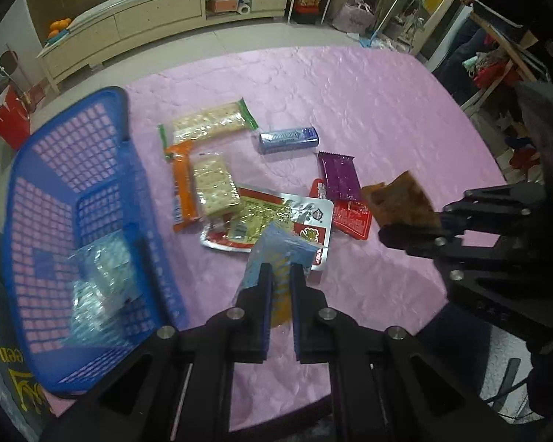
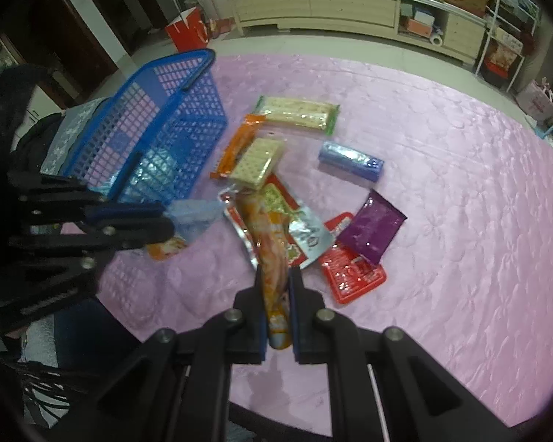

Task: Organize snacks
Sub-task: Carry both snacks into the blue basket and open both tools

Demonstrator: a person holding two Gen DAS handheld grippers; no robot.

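**Speaker one:** Pink quilted cloth covers the table [image 1: 368,110]. Our left gripper [image 1: 280,276] pinches a pale blue packet [image 1: 276,246] by its lower end, jaws pressed against the film. Our right gripper [image 2: 276,283] has its jaws clamped on a long orange sachet [image 2: 272,254], held near its bottom edge.

**Speaker two:** Where is the basket?

**Speaker one:** Our blue basket [image 1: 103,118] sits at nine o'clock from the pile, with one silvery packet [image 1: 99,287] inside. Cracker packs [image 1: 210,121], a blue tube [image 1: 287,140] and a purple bar [image 1: 341,176] lie loose at twelve o'clock.

**Speaker two:** How will these handle?

**Speaker one:** We judge both packets light, soft and slippery. Crackers look fragile, so we would grip their sealed ends, not the middle.
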